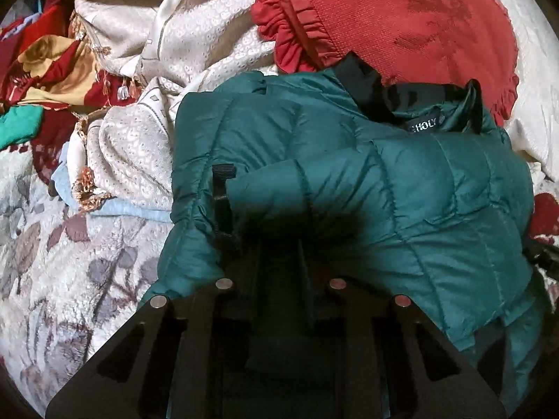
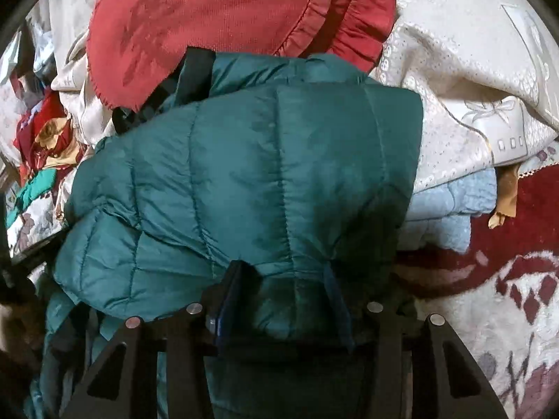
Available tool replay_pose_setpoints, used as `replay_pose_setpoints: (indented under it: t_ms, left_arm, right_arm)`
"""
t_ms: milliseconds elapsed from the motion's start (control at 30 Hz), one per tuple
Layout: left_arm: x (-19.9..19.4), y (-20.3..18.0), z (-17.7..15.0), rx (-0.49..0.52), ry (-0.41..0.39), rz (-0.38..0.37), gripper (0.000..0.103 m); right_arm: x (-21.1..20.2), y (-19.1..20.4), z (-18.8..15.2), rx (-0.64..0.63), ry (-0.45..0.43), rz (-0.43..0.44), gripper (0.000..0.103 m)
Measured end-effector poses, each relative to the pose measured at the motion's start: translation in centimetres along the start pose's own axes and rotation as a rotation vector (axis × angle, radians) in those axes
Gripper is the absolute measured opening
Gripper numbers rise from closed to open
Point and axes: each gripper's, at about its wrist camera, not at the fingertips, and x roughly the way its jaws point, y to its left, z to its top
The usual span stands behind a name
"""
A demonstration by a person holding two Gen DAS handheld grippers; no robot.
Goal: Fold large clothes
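Note:
A dark green quilted puffer jacket (image 1: 367, 188) lies bunched on the bed, its black collar (image 1: 384, 94) and label toward the red cushion. My left gripper (image 1: 279, 244) reaches into the jacket's lower edge; its fingers sit close together with green fabric between them. In the right wrist view the jacket (image 2: 262, 174) fills the middle, folded over. My right gripper (image 2: 283, 279) has its fingers (image 2: 232, 296) around a thick fold of the jacket and holds it.
A red frilled cushion (image 1: 401, 17) lies behind the jacket. Cream patterned bedding (image 1: 146, 80) and red and yellow cloth (image 1: 42, 70) are piled at the left. A pale blue blanket (image 2: 450, 202) and a red and white floral cover (image 2: 506, 279) lie at the right.

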Motion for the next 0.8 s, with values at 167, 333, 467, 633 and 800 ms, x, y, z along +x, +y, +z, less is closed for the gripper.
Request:
replay_pose_setpoints:
  t_ms: [167, 333, 467, 633, 800]
  left_arm:
    - [0.1, -0.4, 0.0, 0.006, -0.015, 0.015, 0.021]
    - [0.3, -0.3, -0.1, -0.006, -0.014, 0.006, 0.021]
    - [0.7, -0.4, 0.0, -0.004, -0.01, 0.008, 0.021]
    - [0.7, -0.4, 0.1, -0.005, -0.009, 0.011, 0.021]
    - [0.7, -0.6, 0.1, 0.003, -0.008, 0.021, 0.021]
  right_arm:
    - [-2.7, 0.7, 3.2, -0.008, -0.13, 0.012, 0.045]
    - [-0.4, -0.6, 7.7, 0.085, -0.198, -0.052, 0.045]
    - [4.9, -2.5, 7.4, 0.113, -0.084, -0.1, 0.045]
    - [4.2, -1.0, 7.7, 0.083, -0.099, -0.144, 0.045]
    - [-1.0, 2.6, 6.4, 0.051, -0.217, -0.103, 0.045]
